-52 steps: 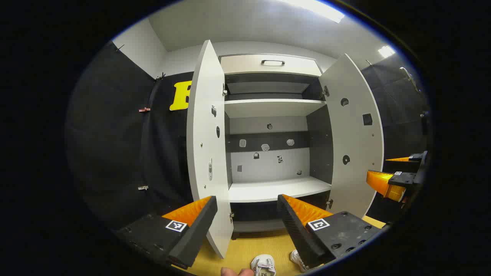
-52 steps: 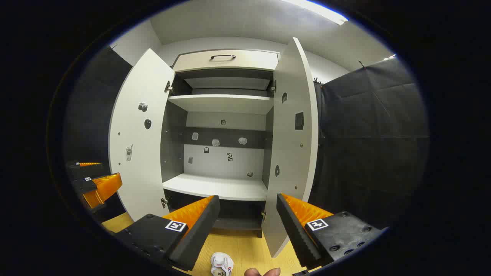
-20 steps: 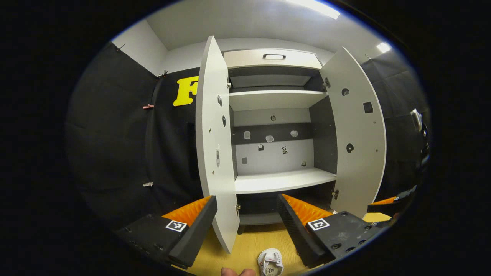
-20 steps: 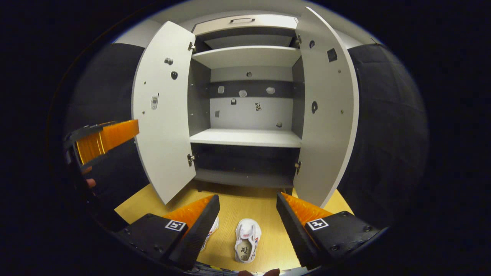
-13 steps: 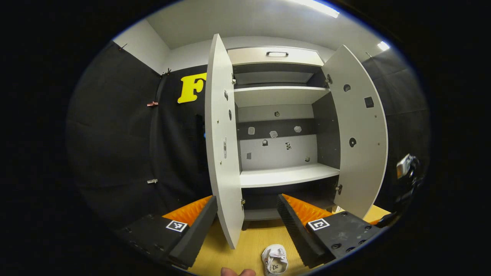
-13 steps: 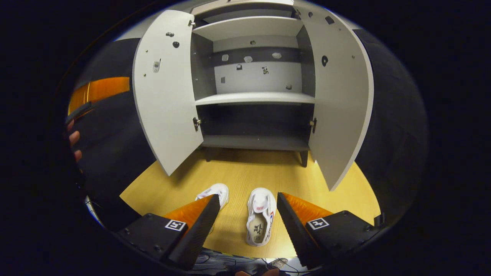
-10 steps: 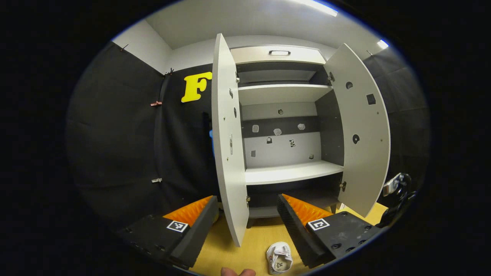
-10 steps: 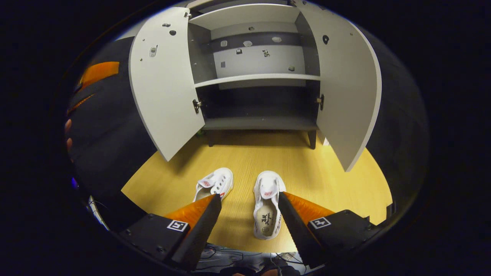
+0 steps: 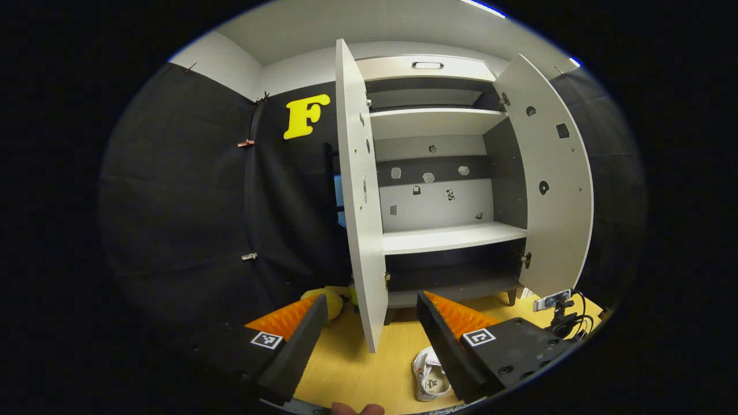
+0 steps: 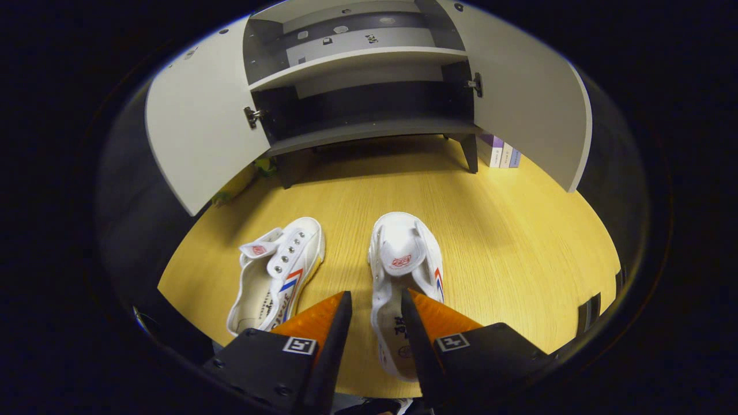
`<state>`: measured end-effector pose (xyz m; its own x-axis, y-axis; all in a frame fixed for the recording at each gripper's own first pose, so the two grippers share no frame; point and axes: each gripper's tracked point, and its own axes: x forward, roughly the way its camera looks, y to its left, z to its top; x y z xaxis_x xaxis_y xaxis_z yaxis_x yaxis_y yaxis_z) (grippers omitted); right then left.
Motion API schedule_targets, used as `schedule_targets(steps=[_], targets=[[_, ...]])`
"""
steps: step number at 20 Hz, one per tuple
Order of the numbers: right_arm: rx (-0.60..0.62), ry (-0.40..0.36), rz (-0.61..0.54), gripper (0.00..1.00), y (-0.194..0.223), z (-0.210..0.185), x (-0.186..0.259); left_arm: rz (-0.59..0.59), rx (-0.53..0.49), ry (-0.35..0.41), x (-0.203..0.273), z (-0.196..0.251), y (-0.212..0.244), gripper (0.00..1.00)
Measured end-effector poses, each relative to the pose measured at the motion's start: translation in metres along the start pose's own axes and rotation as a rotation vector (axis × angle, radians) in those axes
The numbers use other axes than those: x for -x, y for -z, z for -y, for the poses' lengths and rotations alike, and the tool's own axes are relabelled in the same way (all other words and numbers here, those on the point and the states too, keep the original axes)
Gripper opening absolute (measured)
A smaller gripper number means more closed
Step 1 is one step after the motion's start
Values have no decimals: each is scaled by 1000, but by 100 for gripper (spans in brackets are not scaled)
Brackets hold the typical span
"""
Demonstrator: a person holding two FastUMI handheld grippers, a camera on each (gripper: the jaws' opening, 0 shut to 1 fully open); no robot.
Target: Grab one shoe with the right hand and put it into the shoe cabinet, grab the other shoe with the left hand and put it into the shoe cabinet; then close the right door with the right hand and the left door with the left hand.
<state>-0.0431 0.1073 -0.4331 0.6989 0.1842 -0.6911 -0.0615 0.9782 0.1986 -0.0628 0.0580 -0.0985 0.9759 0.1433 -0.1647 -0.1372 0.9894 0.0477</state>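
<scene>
Two white canvas shoes lie side by side on the wooden floor in front of the open shoe cabinet (image 10: 369,129). In the right gripper view, the right shoe (image 10: 403,253) points toward the cabinet and the left shoe (image 10: 282,271) leans on its side. My right gripper (image 10: 375,297) hangs low over the right shoe's heel, open but narrowed, with the shoe's left rim between its fingers. My left gripper (image 9: 369,314) is open and empty, held higher and facing the cabinet's left door (image 9: 360,202). One shoe (image 9: 429,377) shows beside its right finger. Both doors stand wide open.
The right door (image 10: 536,109) swings out over the floor. A yellow object (image 10: 236,181) lies by the cabinet's left leg, and books (image 10: 500,154) stand by its right leg. A small device on a stand with cables (image 9: 556,302) sits on the floor at the right.
My right gripper has tipped down and dropped toward the right shoe, and its fingers have drawn closer together. The left gripper has drifted left, still open.
</scene>
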Motion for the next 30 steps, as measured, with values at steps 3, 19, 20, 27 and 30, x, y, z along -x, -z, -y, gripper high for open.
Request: schedule_targets(steps=[3, 19, 20, 27, 30], targets=[[-5, 4, 29, 51, -4, -4, -25, -19, -6, -20, 3, -6, 11, 97], [7, -9, 99, 7, -41, 7, -33, -61, -26, -73, -3, -26, 27, 97], [5, -14, 114, 6, -50, 8, -25, -52, -25, -67, -5, -24, 23, 97], [30, -69, 195, 7, -143, -4, 46, -23, -4, -17, -20, -8, 7, 97], [22, -75, 230, 6, -195, -13, 73, -19, 18, 8, -27, 1, 1, 97]])
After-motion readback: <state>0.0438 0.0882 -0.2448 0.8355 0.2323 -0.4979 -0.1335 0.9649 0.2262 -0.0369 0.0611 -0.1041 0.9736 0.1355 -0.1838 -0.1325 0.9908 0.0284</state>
